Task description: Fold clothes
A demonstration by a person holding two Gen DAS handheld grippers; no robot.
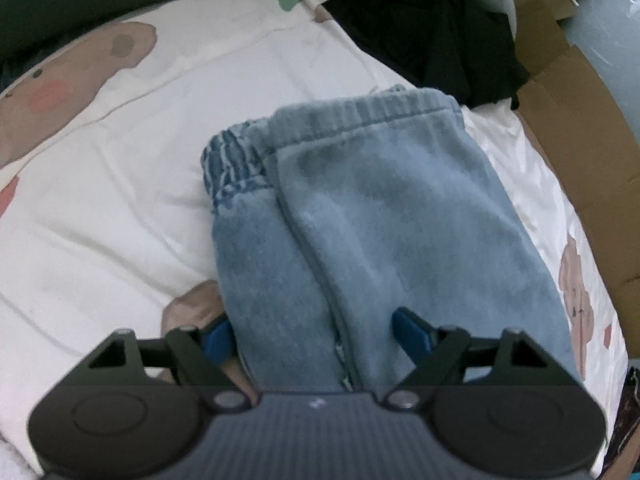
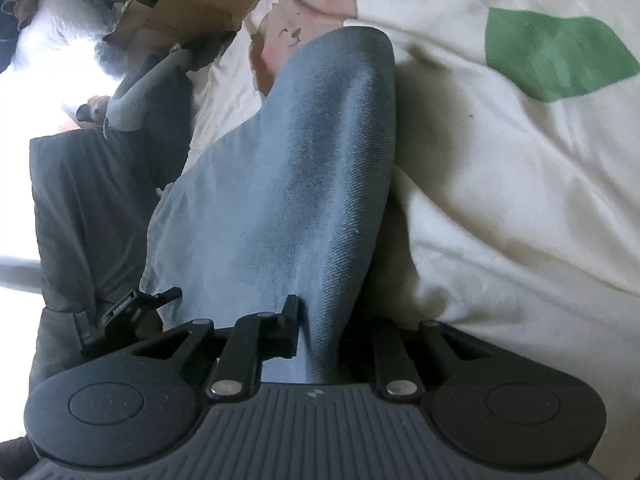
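Denim jeans (image 1: 360,208), pale blue and folded, lie on a cream sheet (image 1: 120,184), waistband at the far end and the near end running under the left gripper (image 1: 316,328). Its blue pads (image 1: 408,330) stand wide apart, one off the jeans' left edge, the other over the cloth; neither presses it. In the right wrist view a fold of the jeans (image 2: 304,184) rises from between the jaws of the right gripper (image 2: 320,344), which are closed on it. Black clothing (image 1: 432,36) lies beyond the waistband, cardboard (image 1: 576,128) to the right.
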